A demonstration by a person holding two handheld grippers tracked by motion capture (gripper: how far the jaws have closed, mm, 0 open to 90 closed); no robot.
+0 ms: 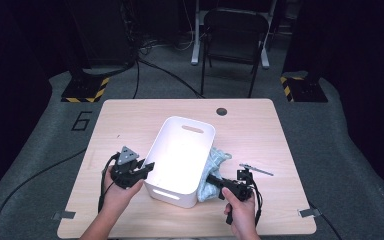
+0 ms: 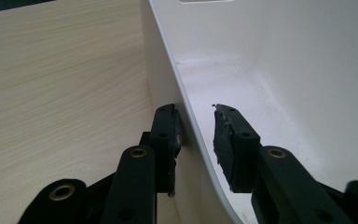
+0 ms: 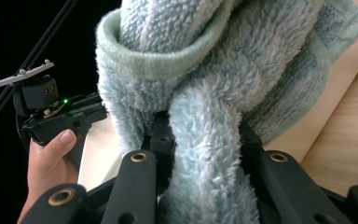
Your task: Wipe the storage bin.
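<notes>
While clamped in the jaws of the right gripper [image 3: 205, 140], a fluffy pale-green towel [image 3: 214, 84] hangs bunched against the outside of a white plastic bin [image 1: 182, 160], on its right wall, not yet over the rim. Judged about halfway: towel picked up and held, still to be carried over the rim and dropped inside. Bin interior bare and white in the left gripper view, so nothing loaded yet.

On the opposite wall, left gripper [image 2: 198, 135] straddling the bin's rim, jaws spread, one outside the wall and one inside, the outer pad [image 2: 170, 135] touching or nearly touching the plastic, the inner one apart from it. Looks like steadying, not a firm pinch.

Further out: light wooden table [image 1: 130, 115], a small grey metal tool [image 1: 256, 170] lying just right of the right gripper, a round cable hole near the far edge. Beyond the table, a dark folding chair [image 1: 235, 35] and floor stands with yellow-black striped bases.

In the way: only the bin's tall right wall between towel and opening.
</notes>
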